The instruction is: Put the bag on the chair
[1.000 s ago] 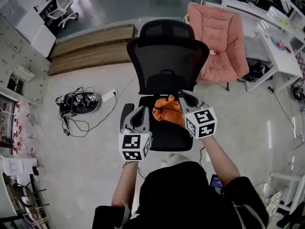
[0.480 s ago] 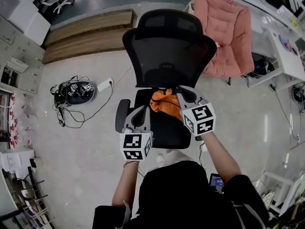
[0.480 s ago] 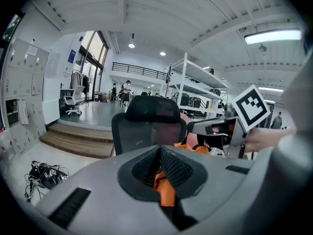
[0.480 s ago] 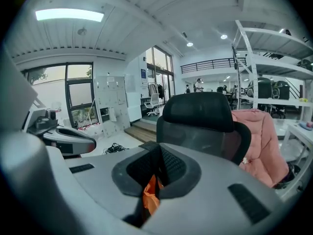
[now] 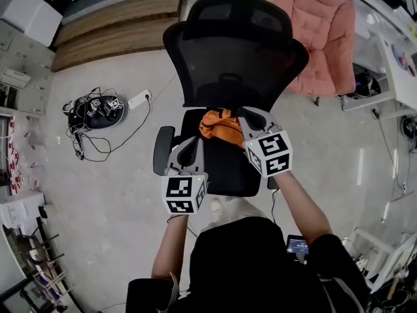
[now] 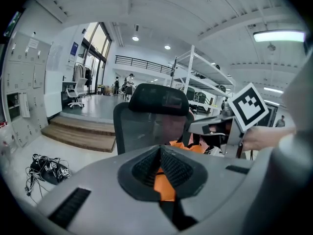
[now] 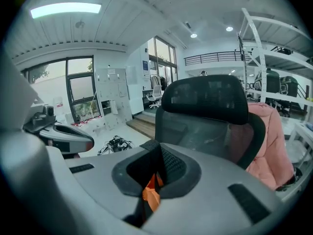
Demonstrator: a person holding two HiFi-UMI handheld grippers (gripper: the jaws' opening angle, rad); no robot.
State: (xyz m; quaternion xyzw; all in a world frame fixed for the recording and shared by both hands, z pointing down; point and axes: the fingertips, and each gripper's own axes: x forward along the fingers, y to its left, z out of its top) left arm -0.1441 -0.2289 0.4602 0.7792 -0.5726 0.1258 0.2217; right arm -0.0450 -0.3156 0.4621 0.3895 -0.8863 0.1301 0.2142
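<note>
The orange bag [image 5: 220, 126] hangs bunched over the back part of the black office chair's seat [image 5: 228, 171], just in front of the mesh backrest [image 5: 234, 51]. My left gripper [image 5: 193, 150] is at the bag's left side and is shut on a fold of its orange fabric [image 6: 164, 187]. My right gripper [image 5: 251, 128] is at the bag's right side, shut on orange fabric [image 7: 150, 195] as well. In the left gripper view, more of the bag [image 6: 188, 146] shows beside the right gripper's marker cube [image 6: 248, 106]. Whether the bag rests on the seat is hidden.
A pink padded chair [image 5: 313, 38] stands behind the office chair at the right. Wooden steps [image 5: 111, 38] lie at the back left. A tangle of cables with a device [image 5: 98, 113] and a power strip [image 5: 139, 100] lie on the floor at left. A white table [image 5: 397, 64] is at right.
Both grippers and the bag have moved forward over the seat, closer to the backrest. The chair now looks nearer and larger in the head view.
</note>
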